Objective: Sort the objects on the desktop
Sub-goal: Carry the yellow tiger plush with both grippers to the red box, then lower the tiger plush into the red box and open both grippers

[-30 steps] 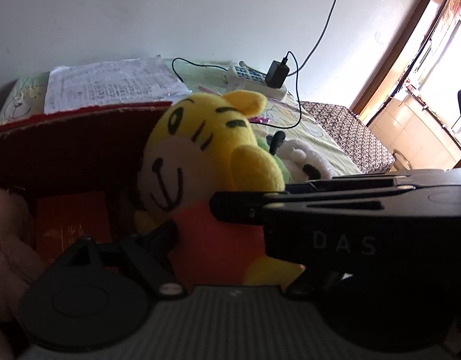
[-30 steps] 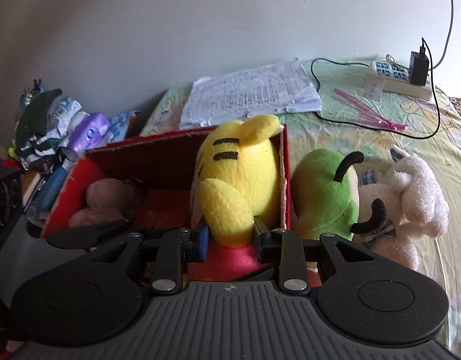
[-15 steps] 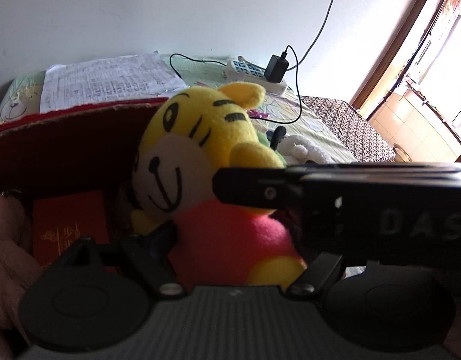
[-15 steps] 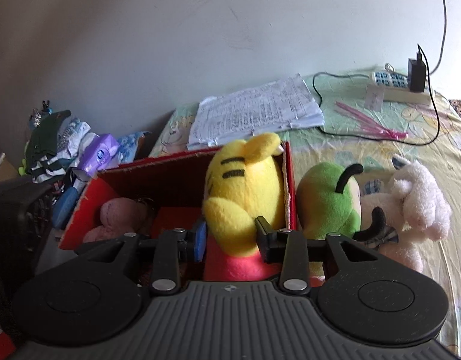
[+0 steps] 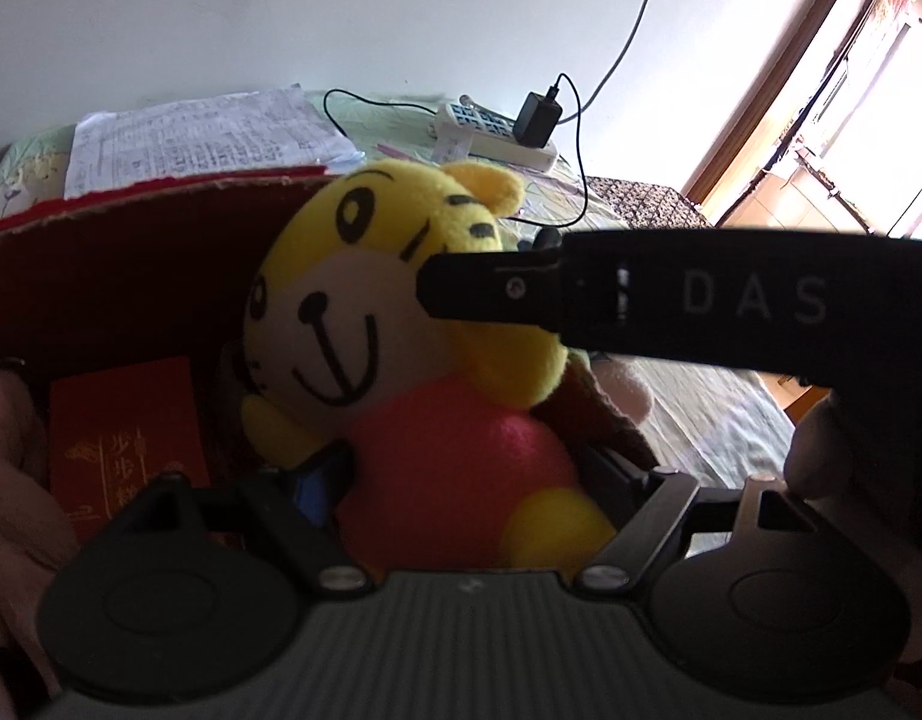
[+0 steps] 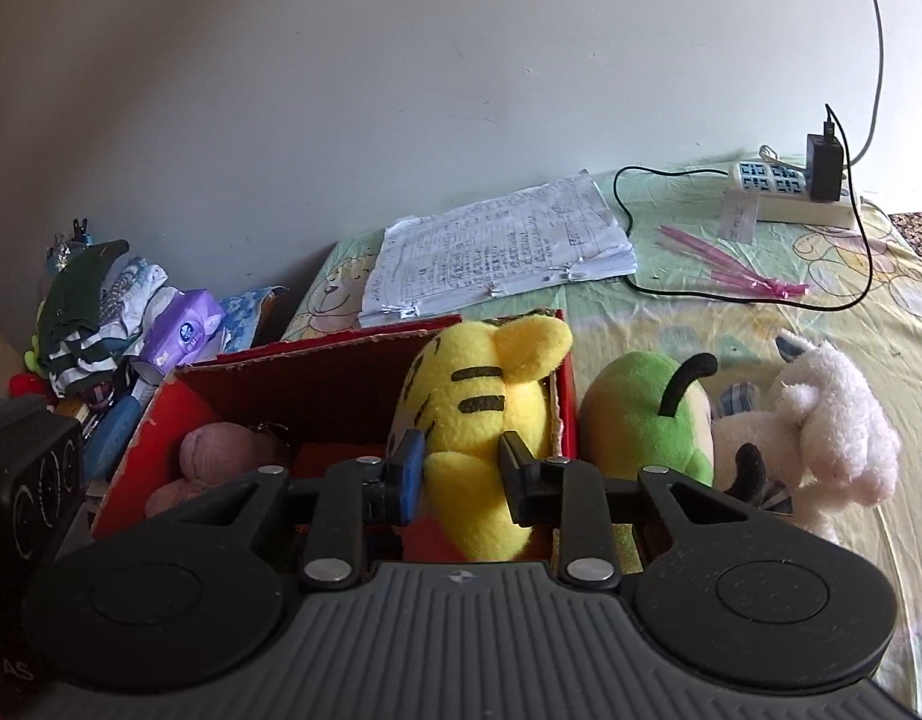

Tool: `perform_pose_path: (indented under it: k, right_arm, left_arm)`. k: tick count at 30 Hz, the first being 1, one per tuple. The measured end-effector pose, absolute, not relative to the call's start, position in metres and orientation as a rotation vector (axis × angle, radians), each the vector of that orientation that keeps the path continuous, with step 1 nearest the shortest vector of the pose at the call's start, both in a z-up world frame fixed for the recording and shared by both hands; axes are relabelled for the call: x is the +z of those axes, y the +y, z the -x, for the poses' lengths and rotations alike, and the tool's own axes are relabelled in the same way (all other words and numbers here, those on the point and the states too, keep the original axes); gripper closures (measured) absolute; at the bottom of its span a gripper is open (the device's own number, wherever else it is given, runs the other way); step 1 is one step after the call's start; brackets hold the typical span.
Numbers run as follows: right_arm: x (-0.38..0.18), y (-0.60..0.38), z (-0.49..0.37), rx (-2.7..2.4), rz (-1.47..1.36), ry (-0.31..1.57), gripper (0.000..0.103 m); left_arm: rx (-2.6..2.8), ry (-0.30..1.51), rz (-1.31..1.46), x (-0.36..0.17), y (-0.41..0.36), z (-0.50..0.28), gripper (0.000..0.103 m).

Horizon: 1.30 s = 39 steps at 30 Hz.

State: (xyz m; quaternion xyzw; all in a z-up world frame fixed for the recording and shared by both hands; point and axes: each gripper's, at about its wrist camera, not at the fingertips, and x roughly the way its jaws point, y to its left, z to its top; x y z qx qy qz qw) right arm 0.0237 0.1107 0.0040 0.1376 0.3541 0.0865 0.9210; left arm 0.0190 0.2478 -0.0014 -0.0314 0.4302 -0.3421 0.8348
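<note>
Two grippers are working on one yellow tiger plush, and the relation that matters is that the toy is standing upright with its long axis vertical, directly between both sets of fingers, inside the right end of the red box.

Nearest, the right gripper is reaching in from behind the toy, level and pointing forward, its fingers narrowed onto the yellow back and pressing into the fabric on both sides. It is gripping the plush at the lower body, just above the red trousers.

The left gripper is facing the toy from the front, tilted slightly upward so the smiling face is filling the view. Its fingers are spread wide on either side of the red belly; whether they are touching the fabric I cannot tell. The right gripper's dark arm is crossing this view in front of the tiger's cheek.

Beyond the tiger, a red booklet is lying on the box floor and a pink plush is sitting at the box's left end. Just outside the box's right wall a green plush and a white plush are waiting on the bedsheet.

Judging by this, the tiger is being settled into the box, so the likely next need is for the right fingers to let go without tipping it.
</note>
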Motion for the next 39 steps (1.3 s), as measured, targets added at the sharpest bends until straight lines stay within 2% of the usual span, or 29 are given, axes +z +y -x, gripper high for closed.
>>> perform_pose_path:
  k: [8, 14, 20, 39]
  right_arm:
    - [0.003, 0.105, -0.021, 0.195, -0.347, 0.723, 0.071]
    - [-0.001, 0.098, -0.020, 0.178, -0.384, 0.734, 0.071]
    - [-0.005, 0.091, -0.018, 0.167, -0.442, 0.745, 0.071]
    - [-0.006, 0.091, -0.011, 0.166, -0.436, 0.743, 0.073]
  left_arm:
    - [-0.722, 0.913, 0.068, -0.003, 0.247, -0.019, 0.021]
    - [-0.705, 0.926, 0.050, -0.004, 0.246, -0.019, 0.014]
    - [-0.671, 0.904, 0.022, -0.001, 0.250, -0.016, 0.012]
    - [-0.562, 0.903, 0.022, 0.001, 0.261, -0.015, 0.012]
